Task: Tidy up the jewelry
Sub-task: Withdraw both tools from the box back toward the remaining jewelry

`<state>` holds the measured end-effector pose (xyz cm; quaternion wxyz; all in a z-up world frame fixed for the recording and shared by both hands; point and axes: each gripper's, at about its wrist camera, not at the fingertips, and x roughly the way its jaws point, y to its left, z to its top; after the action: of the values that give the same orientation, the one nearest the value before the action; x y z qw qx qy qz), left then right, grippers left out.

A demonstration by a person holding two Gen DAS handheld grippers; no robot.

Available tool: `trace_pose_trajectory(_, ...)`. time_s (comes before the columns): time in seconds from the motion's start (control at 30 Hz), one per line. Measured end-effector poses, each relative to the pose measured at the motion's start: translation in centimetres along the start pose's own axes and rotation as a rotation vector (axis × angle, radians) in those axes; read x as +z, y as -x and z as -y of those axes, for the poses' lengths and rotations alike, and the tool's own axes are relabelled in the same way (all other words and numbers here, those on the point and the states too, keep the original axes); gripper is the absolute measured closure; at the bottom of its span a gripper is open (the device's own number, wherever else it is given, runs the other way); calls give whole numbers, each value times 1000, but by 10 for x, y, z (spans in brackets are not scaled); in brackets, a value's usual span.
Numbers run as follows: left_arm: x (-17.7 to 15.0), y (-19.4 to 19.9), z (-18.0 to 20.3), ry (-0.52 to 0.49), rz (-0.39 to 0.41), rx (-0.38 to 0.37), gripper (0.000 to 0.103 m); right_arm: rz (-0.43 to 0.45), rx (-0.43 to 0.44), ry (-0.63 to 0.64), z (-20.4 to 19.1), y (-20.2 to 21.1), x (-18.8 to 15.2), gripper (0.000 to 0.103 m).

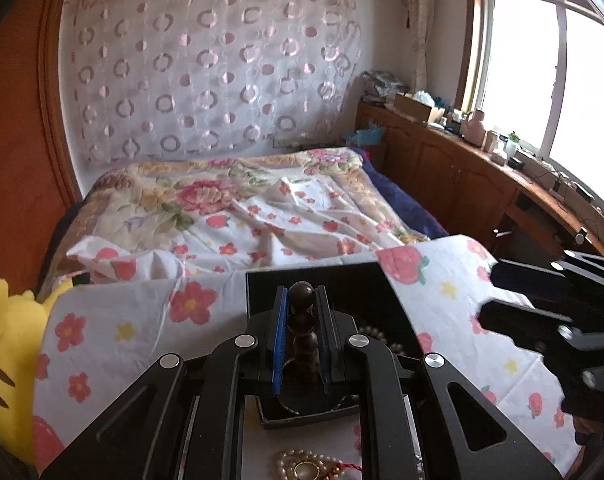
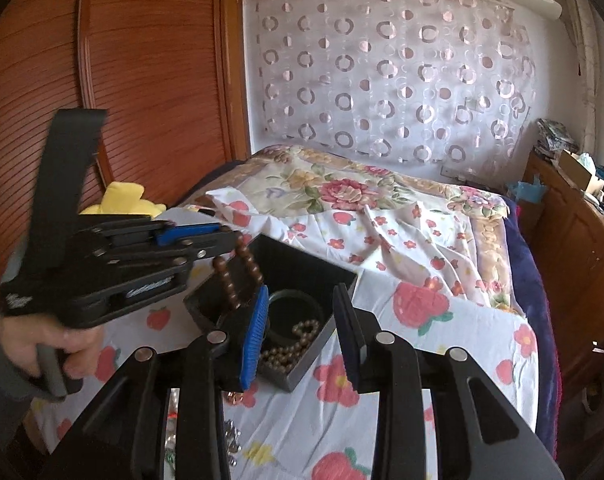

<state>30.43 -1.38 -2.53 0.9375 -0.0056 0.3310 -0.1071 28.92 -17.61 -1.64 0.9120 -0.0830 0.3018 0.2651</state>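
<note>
My left gripper (image 1: pixel 302 300) is shut on a dark brown wooden bead bracelet (image 1: pixel 302 320) and holds it hanging over a black open jewelry box (image 1: pixel 365 280). In the right wrist view the left gripper (image 2: pixel 226 236) is at the left, with the bracelet (image 2: pixel 238 276) dangling over the box (image 2: pixel 302 264). The box holds a dark bangle (image 2: pixel 290 304) and a pale bead necklace (image 2: pixel 298 340). My right gripper (image 2: pixel 302 316) is open and empty, just in front of the box. It shows at the right edge of the left wrist view (image 1: pixel 497 292).
The box sits on a floral cloth (image 2: pixel 421 344) over a surface by the bed (image 2: pixel 381 200). A pearl brooch (image 1: pixel 305 468) lies near me. Small metal jewelry (image 2: pixel 232 440) lies on the cloth. A yellow plush toy (image 1: pixel 6 340) is at the left.
</note>
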Motion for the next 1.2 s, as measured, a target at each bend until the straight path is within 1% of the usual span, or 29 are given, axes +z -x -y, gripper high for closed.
trace_pose_trajectory(0.1,-5,-7,-2,-3,-19,14,91,-8,11,-1,-3,-2,-10,67)
trace_pose_trajectory(0.23,-9,-6,-2,-6,-26,18,90,-24,12,0,-6,-5,-21,67)
trace_pose_trajectory(0.27,-9,-5,-2,-8,-24,23,84,-28,10,3,-6,-5,-25,67)
trace_pose_trajectory(0.3,-10,-2,-2,-11,-14,31,76,-32,8,6,-8,-4,-28,67)
trace_pose_trajectory(0.33,-11,2,-1,-14,-4,33,72,-33,9,4,-8,-4,-30,67)
trace_pose_trajectory(0.37,-12,7,0,-19,5,31,65,-35,12,-1,-9,-3,-33,67)
trace_pose_trajectory(0.4,-14,11,1,-23,12,29,61,-35,13,-3,-9,-2,-35,67)
trace_pose_trajectory(0.43,-16,16,2,-27,18,29,60,-35,13,-3,-10,0,-37,67)
trace_pose_trajectory(0.5,-22,25,4,-35,27,33,51,-33,16,0,-14,4,-42,67)
trace_pose_trajectory(0.57,-29,34,4,-37,35,26,44,-34,24,-1,-15,8,-47,67)
trace_pose_trajectory(0.6,-35,39,4,-36,40,22,38,-34,29,-4,-15,9,-50,67)
trace_pose_trajectory(0.63,-39,43,5,-38,45,23,35,-36,33,-6,-17,10,-51,67)
trace_pose_trajectory(0.67,-46,49,5,-42,53,31,28,-41,38,-7,-18,11,-54,67)
trace_pose_trajectory(0.7,-49,53,5,-42,61,36,23,-48,42,-5,-21,10,-58,67)
trace_pose_trajectory(0.83,-69,67,-1,-17,67,29,17,-81,54,-4,-26,7,-73,67)
trace_pose_trajectory(1.0,-93,77,-9,7,51,17,16,-134,62,1,-36,-6,-94,67)
trace_pose_trajectory(1.1,-108,80,-12,14,19,21,16,-165,66,4,-43,-14,-100,67)
trace_pose_trajectory(1.2,-125,84,-14,31,0,4,16,-191,68,9,-47,-20,-105,67)
